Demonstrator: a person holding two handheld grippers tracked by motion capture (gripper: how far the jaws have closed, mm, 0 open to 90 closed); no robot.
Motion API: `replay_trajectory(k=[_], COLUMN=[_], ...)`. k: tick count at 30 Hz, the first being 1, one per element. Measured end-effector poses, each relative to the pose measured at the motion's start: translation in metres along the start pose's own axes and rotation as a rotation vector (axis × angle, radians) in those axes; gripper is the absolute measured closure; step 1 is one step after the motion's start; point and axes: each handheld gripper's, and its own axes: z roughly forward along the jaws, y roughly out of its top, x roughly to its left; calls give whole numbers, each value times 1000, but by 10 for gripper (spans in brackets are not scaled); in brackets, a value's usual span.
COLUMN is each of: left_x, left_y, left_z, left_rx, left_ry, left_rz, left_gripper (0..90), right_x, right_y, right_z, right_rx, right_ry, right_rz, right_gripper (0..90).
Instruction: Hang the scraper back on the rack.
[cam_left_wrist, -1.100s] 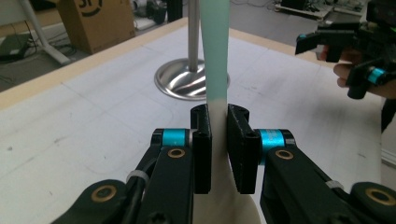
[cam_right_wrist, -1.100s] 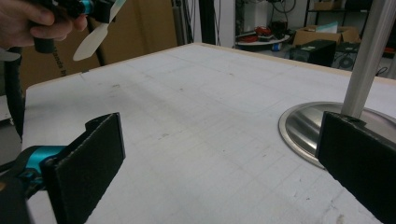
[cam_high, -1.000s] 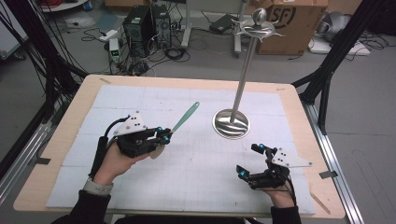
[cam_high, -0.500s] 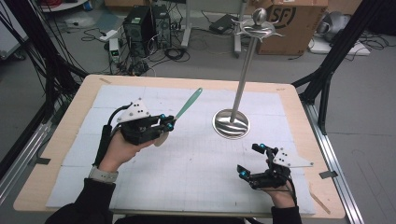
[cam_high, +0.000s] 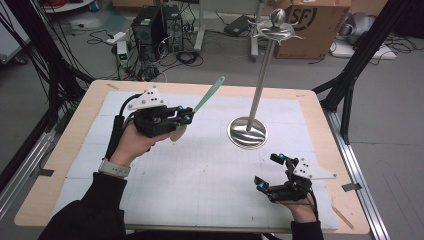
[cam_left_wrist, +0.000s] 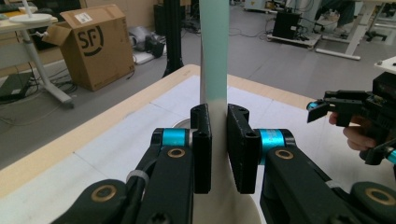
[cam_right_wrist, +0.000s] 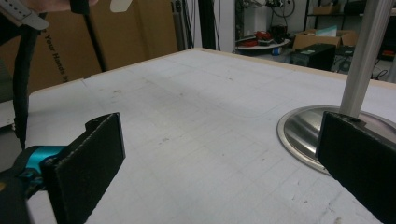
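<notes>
A spatula with a teal handle (cam_high: 210, 94) and a cream head is held in my left gripper (cam_high: 187, 116), which is shut on it just above the head, a little above the table's left half. The handle points up and to the right, toward the metal stand (cam_high: 260, 80). In the left gripper view the two jaws of my left gripper (cam_left_wrist: 218, 126) press on the spatula (cam_left_wrist: 214, 51), which rises straight out of them. My right gripper (cam_high: 269, 170) rests low near the front right, open, with nothing between its jaws. The stand's round base (cam_right_wrist: 299, 130) lies just beyond the jaws of my right gripper (cam_right_wrist: 224, 158).
The stand has a tall pole (cam_right_wrist: 366, 51) and a crown of hooks (cam_high: 274, 31) at the top. A white gridded mat (cam_high: 210, 170) covers the wooden table. Cardboard boxes (cam_high: 310, 20), cables and black frame legs stand on the floor behind.
My left gripper has lifted and moved forward and right with the spatula, whose handle tip is now nearer the stand. The right gripper has stayed put.
</notes>
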Motion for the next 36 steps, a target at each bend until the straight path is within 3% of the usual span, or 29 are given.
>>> replay_trajectory(k=[5, 12, 19, 36], left_x=[0, 8, 5, 4], left_y=[13, 27, 43, 75], left_z=[9, 16, 21, 32], left_rx=[-4, -47, -81, -121], left_ry=[-4, -25, -42, -56], left_rz=[32, 13, 27, 24], left_gripper=[806, 806, 806, 806], right_x=[0, 0, 1, 0], right_y=[0, 0, 0, 1], right_z=[0, 0, 0, -2], right_rx=[0, 4, 11, 1], right_ry=[2, -2, -1, 2], right_rz=[-1, -5, -12, -6], right_gripper=[2, 2, 2, 2])
